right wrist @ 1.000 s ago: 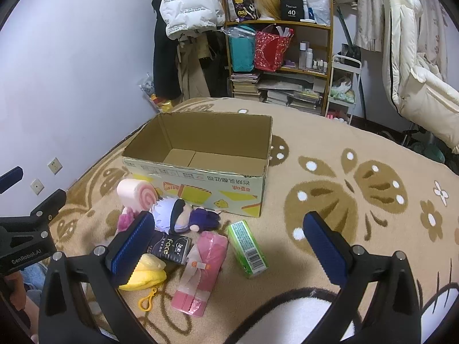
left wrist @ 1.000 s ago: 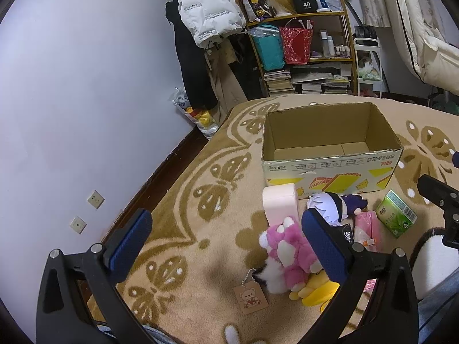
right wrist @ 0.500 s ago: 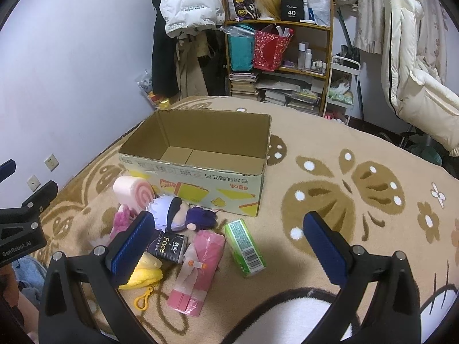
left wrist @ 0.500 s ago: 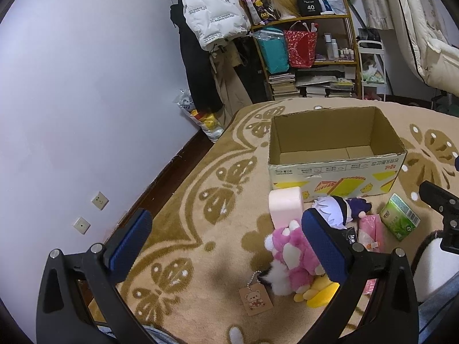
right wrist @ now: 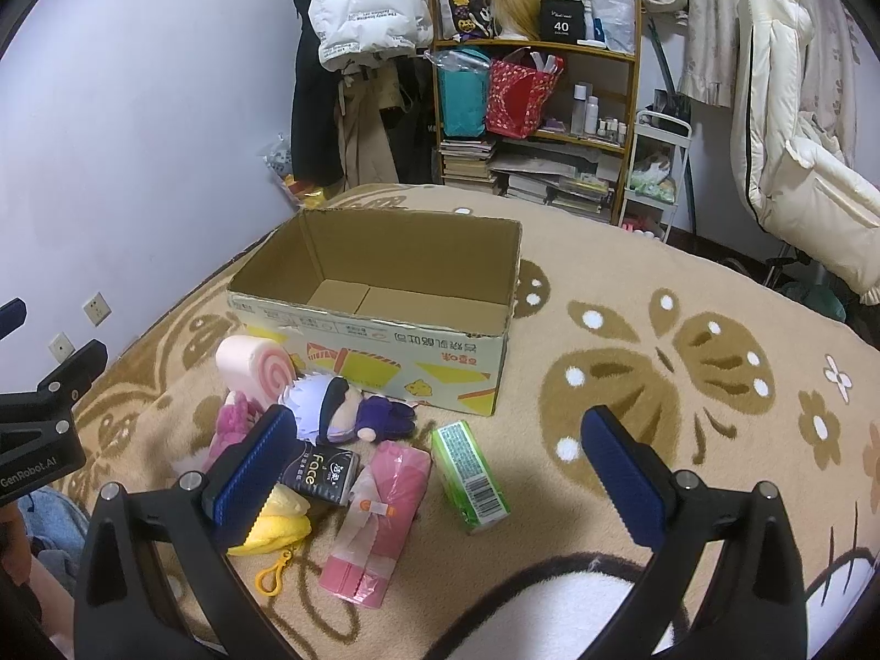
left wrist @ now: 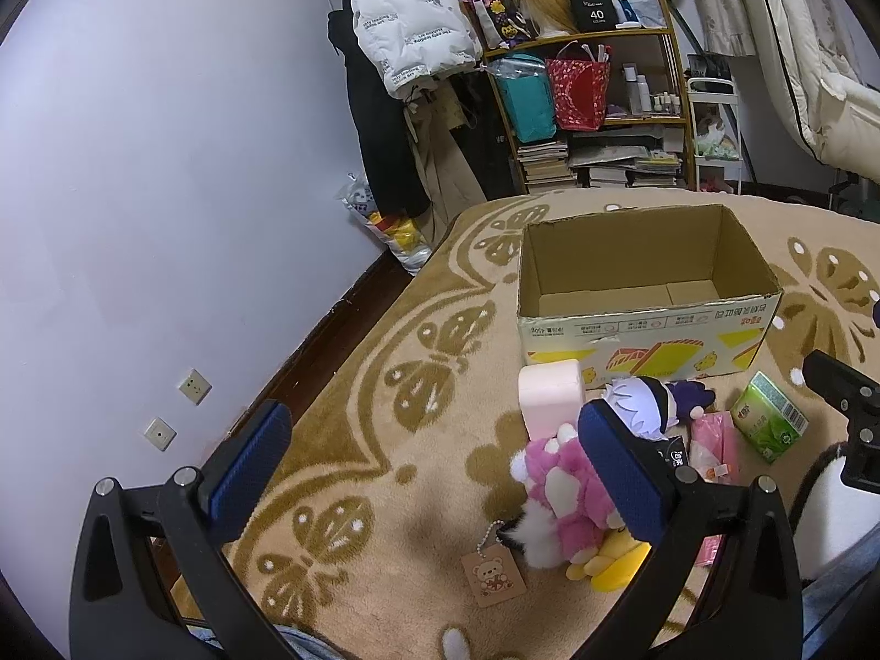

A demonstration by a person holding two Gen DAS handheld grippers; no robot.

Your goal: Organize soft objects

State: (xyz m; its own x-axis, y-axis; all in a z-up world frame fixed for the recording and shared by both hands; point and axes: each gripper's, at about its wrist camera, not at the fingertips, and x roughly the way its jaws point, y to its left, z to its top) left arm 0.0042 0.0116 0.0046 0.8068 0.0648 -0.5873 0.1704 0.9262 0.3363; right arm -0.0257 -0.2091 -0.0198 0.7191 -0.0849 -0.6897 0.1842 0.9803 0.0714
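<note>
An open, empty cardboard box [left wrist: 649,324] [right wrist: 385,330] stands on the patterned rug. In front of it lies a pile: a pink swirl-roll cushion [right wrist: 256,368] [left wrist: 550,390], a white-haired doll in purple [right wrist: 346,407] [left wrist: 654,401], a pink fluffy plush [left wrist: 561,489] [right wrist: 231,423], a yellow plush [right wrist: 275,522] [left wrist: 610,561], a black "face" pack [right wrist: 319,473], a pink tissue pack [right wrist: 379,511] [left wrist: 715,440] and a green tissue pack [right wrist: 470,473] [left wrist: 770,418]. My left gripper [left wrist: 434,473] is open and empty, left of the pile. My right gripper [right wrist: 434,473] is open and empty, above the packs.
A shelf [right wrist: 533,110] with bags, books and bottles stands at the back beside hanging coats [left wrist: 407,27]. A wall with sockets [left wrist: 192,385] runs along the left. A white cushion with a dark rim [right wrist: 577,605] lies at the near edge. The rug [right wrist: 687,357] stretches to the right.
Both grippers have lifted and pulled back slightly, so the box and pile sit a little farther off. Both stay open. No object has moved.
</note>
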